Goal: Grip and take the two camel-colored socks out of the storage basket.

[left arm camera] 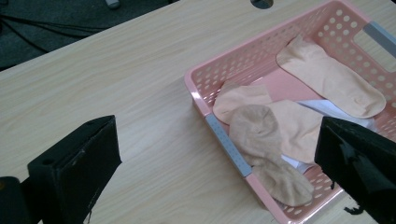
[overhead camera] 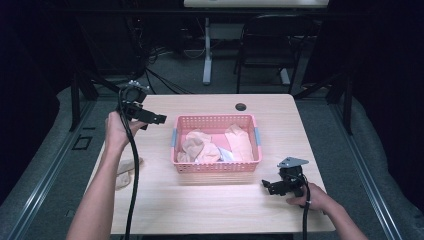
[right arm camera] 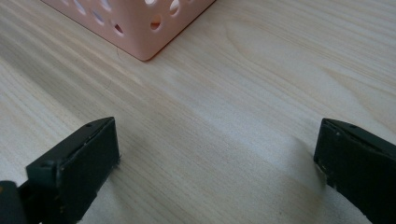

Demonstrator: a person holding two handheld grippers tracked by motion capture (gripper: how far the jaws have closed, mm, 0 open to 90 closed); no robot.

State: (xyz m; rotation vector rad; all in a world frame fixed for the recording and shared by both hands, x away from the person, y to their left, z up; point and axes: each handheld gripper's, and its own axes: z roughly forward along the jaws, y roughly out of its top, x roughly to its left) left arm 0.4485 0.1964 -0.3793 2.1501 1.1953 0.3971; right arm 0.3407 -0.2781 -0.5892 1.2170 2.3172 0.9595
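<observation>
A pink perforated basket [overhead camera: 216, 167] sits mid-table and holds several socks: a peach one [overhead camera: 240, 142], a tan one [overhead camera: 192, 147] and something white [overhead camera: 225, 155]. In the left gripper view the tan sock [left arm camera: 261, 135] drapes over the basket's near rim [left arm camera: 229, 149], with the peach sock [left arm camera: 331, 79] beyond. My left gripper [overhead camera: 155, 119] is raised left of the basket, jaws wide open and empty [left arm camera: 217, 158]. My right gripper [overhead camera: 267, 186] rests low at the table's front right, open and empty [right arm camera: 217, 158], facing the basket corner [right arm camera: 140, 28].
One more tan sock [overhead camera: 125, 170] lies on the wooden table [overhead camera: 210, 205] at the left edge, beside the left forearm. A cable hole [overhead camera: 241, 106] is behind the basket. A chair [overhead camera: 270, 40] and floor cables stand beyond the table.
</observation>
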